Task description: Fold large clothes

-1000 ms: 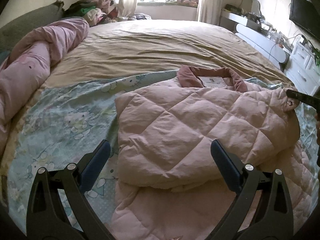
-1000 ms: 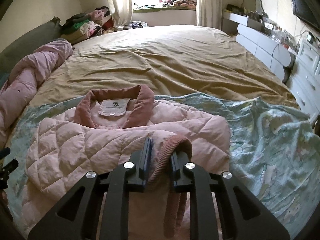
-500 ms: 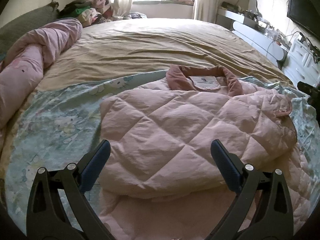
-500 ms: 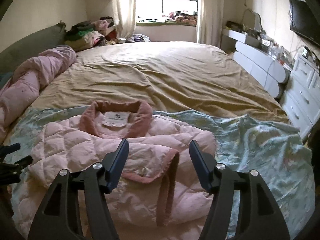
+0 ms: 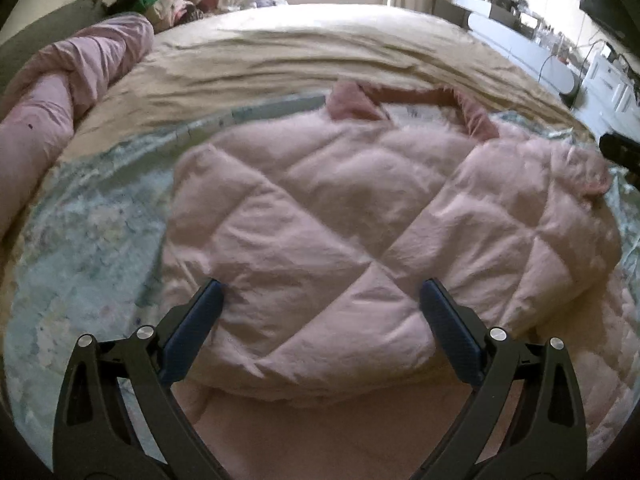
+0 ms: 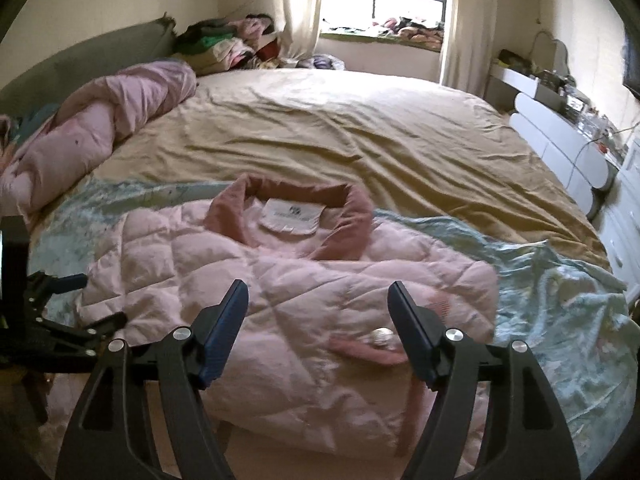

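Observation:
A pink quilted jacket (image 5: 360, 216) with a darker pink collar (image 6: 344, 216) and a white label lies on the bed, its sleeves folded across the front. It also fills the middle of the right wrist view (image 6: 304, 304). My left gripper (image 5: 320, 308) is open and empty, just above the jacket's near folded edge. My right gripper (image 6: 318, 304) is open and empty over the folded sleeve, whose cuff with a snap button (image 6: 382, 336) lies by its right finger. The left gripper shows at the left edge of the right wrist view (image 6: 76, 300).
A pale blue printed sheet (image 6: 560, 312) lies under the jacket on a tan bedspread (image 6: 360, 128). A rolled pink duvet (image 6: 104, 128) lies along the left. A clothes pile (image 6: 224, 44) sits by the window. White drawers (image 6: 560, 144) stand on the right.
My right gripper let go of the sleeve cuff, opened and drew back and up. The cuff now rests on the jacket. My left gripper moved in closer over the jacket.

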### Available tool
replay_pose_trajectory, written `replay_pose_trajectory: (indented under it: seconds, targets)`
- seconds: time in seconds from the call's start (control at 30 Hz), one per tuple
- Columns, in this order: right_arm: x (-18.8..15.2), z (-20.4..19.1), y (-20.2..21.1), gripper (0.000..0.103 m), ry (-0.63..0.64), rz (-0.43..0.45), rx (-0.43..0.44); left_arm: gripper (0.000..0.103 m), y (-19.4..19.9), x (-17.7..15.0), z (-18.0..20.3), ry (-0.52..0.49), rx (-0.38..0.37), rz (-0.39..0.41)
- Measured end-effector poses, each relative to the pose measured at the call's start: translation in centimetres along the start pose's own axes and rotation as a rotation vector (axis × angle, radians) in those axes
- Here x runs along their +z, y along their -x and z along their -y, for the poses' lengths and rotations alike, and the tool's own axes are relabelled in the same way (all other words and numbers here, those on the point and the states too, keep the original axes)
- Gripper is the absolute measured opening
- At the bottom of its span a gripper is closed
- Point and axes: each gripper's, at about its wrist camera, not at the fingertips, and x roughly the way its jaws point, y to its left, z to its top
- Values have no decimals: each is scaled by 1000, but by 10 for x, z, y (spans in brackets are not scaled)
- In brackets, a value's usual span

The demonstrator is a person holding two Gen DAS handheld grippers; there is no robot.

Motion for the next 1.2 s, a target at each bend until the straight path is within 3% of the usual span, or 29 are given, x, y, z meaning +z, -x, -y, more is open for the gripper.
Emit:
replay_pose_trajectory:
  seconds: [0.23,0.37,0.47,0.67,0.9,1.2]
  targets:
    - [-14,-17,-37,72,28,-105,14,93,-13,-9,-2,15,-15,-3]
    - [-29,-12,-67,85,-8,-199,-15,93,-15,-10,-4,18,-24,5]
    - [-42,-4,-89,89,-61,-233,1,93,-18,-10,-3,18,-23,-1]
    - [-53,-11,-106,94,-51,-221,-59,93,-25,-11,-2,14,-14,1]
    - [-53,-9,-104,94,-64,-213,-55,93,-22,-10,-3,34,-11,1]
    - [-54,5,-51,95,-133,-147,-43,92,7,-13,1,41,-23,0]
